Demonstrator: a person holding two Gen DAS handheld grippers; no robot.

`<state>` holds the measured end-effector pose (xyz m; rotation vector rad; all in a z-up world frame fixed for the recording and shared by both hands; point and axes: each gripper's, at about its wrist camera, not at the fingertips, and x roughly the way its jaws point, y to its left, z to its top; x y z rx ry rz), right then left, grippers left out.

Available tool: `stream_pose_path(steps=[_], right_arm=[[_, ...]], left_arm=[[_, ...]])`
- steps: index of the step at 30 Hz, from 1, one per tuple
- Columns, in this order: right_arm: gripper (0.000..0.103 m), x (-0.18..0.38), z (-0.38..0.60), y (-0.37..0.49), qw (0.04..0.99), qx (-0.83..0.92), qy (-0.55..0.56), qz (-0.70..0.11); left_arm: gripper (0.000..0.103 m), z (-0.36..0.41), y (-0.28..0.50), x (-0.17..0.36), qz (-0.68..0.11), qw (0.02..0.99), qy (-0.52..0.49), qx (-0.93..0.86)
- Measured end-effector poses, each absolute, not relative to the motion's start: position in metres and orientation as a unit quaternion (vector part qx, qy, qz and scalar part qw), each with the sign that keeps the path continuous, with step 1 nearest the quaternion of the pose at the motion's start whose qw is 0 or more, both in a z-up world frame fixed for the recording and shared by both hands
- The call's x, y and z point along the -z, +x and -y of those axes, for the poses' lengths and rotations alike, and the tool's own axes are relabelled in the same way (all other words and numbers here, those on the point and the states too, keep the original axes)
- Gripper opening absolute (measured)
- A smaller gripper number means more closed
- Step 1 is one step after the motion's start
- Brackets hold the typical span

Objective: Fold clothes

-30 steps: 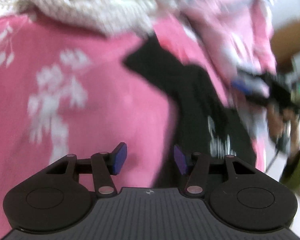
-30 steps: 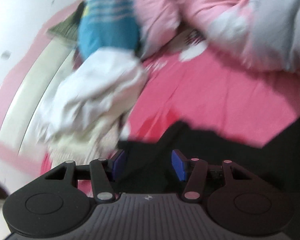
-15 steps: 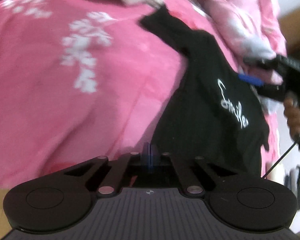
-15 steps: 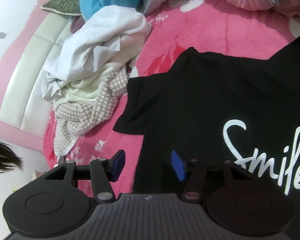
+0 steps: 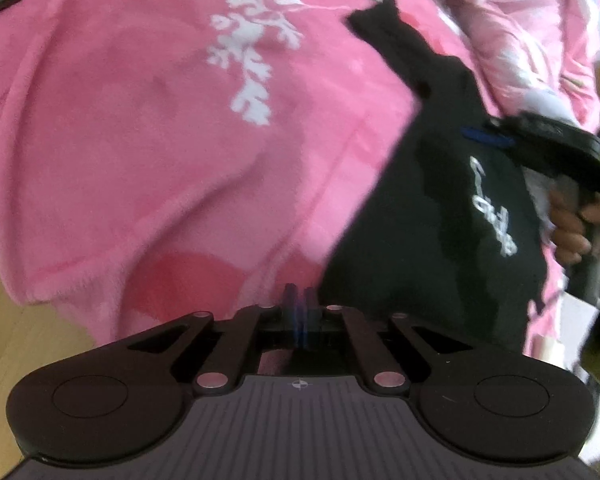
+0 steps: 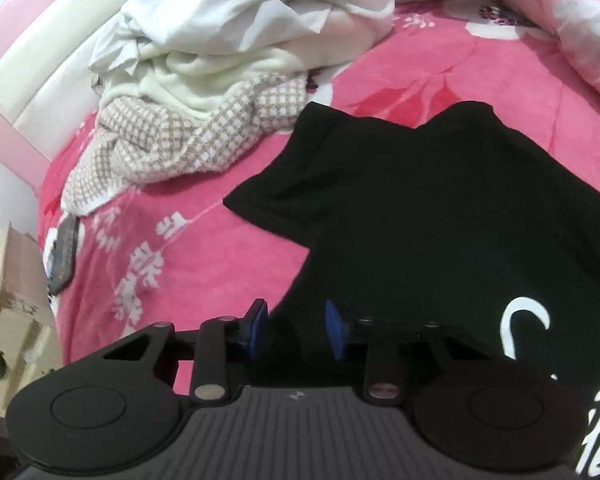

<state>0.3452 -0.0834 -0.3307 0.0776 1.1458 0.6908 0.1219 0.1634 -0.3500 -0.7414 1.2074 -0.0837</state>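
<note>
A black T-shirt with white lettering lies spread flat on the pink flowered blanket. My left gripper sits at the shirt's hem near the bed edge. Its jaws are opening, the pads a narrow slit apart, and I see no cloth between them. In the right wrist view, my right gripper hovers over the side edge of the T-shirt below its sleeve. Its jaws are closing with the shirt's edge between the pads, which do not press on it. The left wrist view also shows the right gripper, held by a hand.
A pile of white and checked clothes lies by the headboard. A dark flat device rests on the blanket. A rumpled pink quilt is at the far right. Wooden floor shows past the bed edge.
The left gripper went from wide open to shut at the shirt's hem, and now shows a slit. The right gripper moved over the shirt's side edge and its jaws narrowed.
</note>
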Motion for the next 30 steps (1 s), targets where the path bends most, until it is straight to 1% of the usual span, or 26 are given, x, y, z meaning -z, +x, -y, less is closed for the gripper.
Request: stream_pose_path(steps=[1, 3, 4, 11, 12, 13, 14, 15, 16, 20, 23, 25, 26, 28, 30], right_arm=[[0.034, 0.328, 0.086, 0.343, 0.784, -0.318, 0.042, -0.532], [0.034, 0.325, 0.091, 0.339, 0.782, -0.312, 0.044, -0.538], [0.034, 0.323, 0.095, 0.336, 0.78, -0.309, 0.046, -0.542], [0.034, 0.319, 0.118, 0.318, 0.772, -0.292, 0.047, -0.563], [0.034, 0.32, 0.119, 0.317, 0.772, -0.288, 0.049, -0.565], [0.034, 0.319, 0.119, 0.316, 0.773, -0.29, 0.051, -0.562], [0.034, 0.318, 0.119, 0.315, 0.774, -0.291, 0.053, -0.56], [0.034, 0.317, 0.119, 0.315, 0.776, -0.292, 0.055, -0.557], [0.034, 0.316, 0.119, 0.314, 0.777, -0.293, 0.056, -0.554], [0.034, 0.317, 0.105, 0.318, 0.789, -0.299, 0.03, -0.536], [0.034, 0.313, 0.088, 0.327, 0.803, -0.312, 0.002, -0.508], [0.034, 0.309, 0.076, 0.333, 0.812, -0.328, -0.02, -0.482], [0.034, 0.307, 0.07, 0.336, 0.817, -0.335, -0.031, -0.469], [0.034, 0.304, 0.053, 0.339, 0.824, -0.354, -0.07, -0.436], [0.035, 0.307, 0.035, 0.34, 0.826, -0.374, -0.11, -0.407]], left_arm=[[0.027, -0.162, 0.121, 0.35, -0.558, 0.756, -0.338, 0.048], [0.036, -0.158, 0.118, 0.35, -0.57, 0.754, -0.319, 0.068], [0.038, -0.155, 0.117, 0.35, -0.575, 0.753, -0.31, 0.078], [0.038, -0.133, 0.114, 0.353, -0.588, 0.771, -0.222, 0.106], [0.034, -0.131, 0.112, 0.353, -0.587, 0.773, -0.217, 0.103], [0.019, -0.131, 0.111, 0.353, -0.586, 0.776, -0.212, 0.098], [0.012, -0.131, 0.108, 0.353, -0.588, 0.776, -0.206, 0.095], [0.007, -0.131, 0.107, 0.353, -0.592, 0.774, -0.204, 0.093], [0.005, -0.131, 0.106, 0.353, -0.595, 0.773, -0.2, 0.092], [0.005, -0.129, 0.102, 0.357, -0.612, 0.765, -0.178, 0.092], [0.007, -0.139, 0.104, 0.35, -0.614, 0.756, -0.208, 0.09], [0.019, -0.151, 0.106, 0.342, -0.609, 0.754, -0.23, 0.087], [0.021, -0.155, 0.107, 0.338, -0.604, 0.758, -0.234, 0.083], [0.028, -0.165, 0.114, 0.329, -0.589, 0.768, -0.241, 0.071], [0.03, -0.175, 0.126, 0.326, -0.574, 0.776, -0.256, 0.052]])
